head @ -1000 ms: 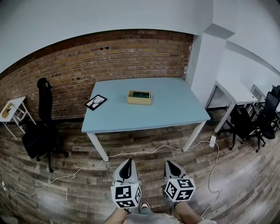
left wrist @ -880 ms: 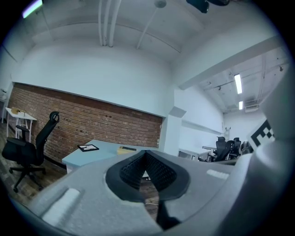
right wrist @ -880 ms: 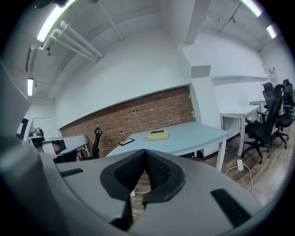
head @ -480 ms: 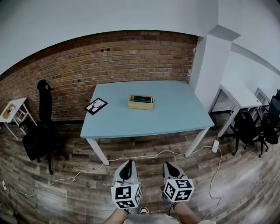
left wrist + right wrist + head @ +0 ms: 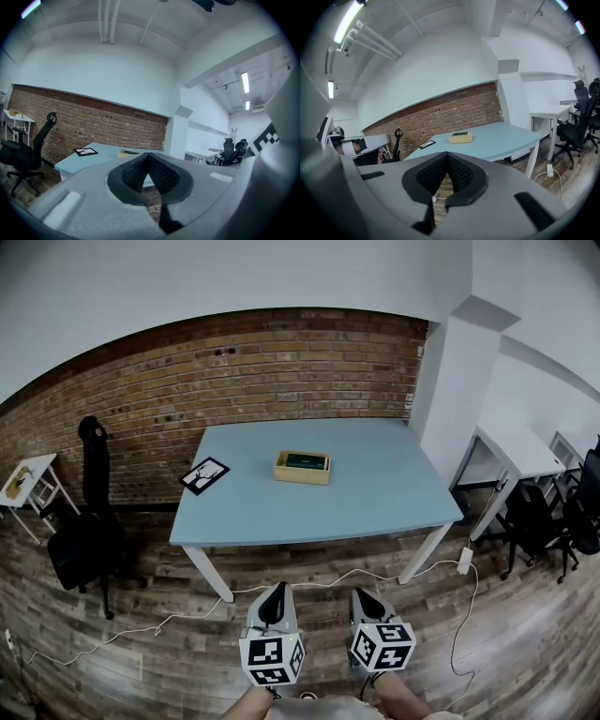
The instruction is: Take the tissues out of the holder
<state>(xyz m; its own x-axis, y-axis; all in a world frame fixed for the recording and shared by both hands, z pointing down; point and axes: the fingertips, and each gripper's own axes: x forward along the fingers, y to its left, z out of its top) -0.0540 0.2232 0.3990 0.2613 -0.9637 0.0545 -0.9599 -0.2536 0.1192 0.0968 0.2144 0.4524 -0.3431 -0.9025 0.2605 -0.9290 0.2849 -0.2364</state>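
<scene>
Slowly the table (image 5: 375,493) has come nearer in the head view than a second ago, so I judge the approach unfinished. Both the left tongs (image 5: 274,589) and the right tongs (image 5: 366,592) are closed and empty. The holder (image 5: 302,469), with the tissues (image 5: 306,461) inside, stands mid-table, well apart from them.

1. Wood floor (image 5: 141,652) in front of table (image 5: 375,507) was open; only a white cable (image 5: 309,582) crossed it.
2. Tabletop around holder (image 5: 302,467) was bare; black card (image 5: 204,475) lay well left.
3. Chair (image 5: 89,531) stood left, pillar (image 5: 450,390) right.
</scene>
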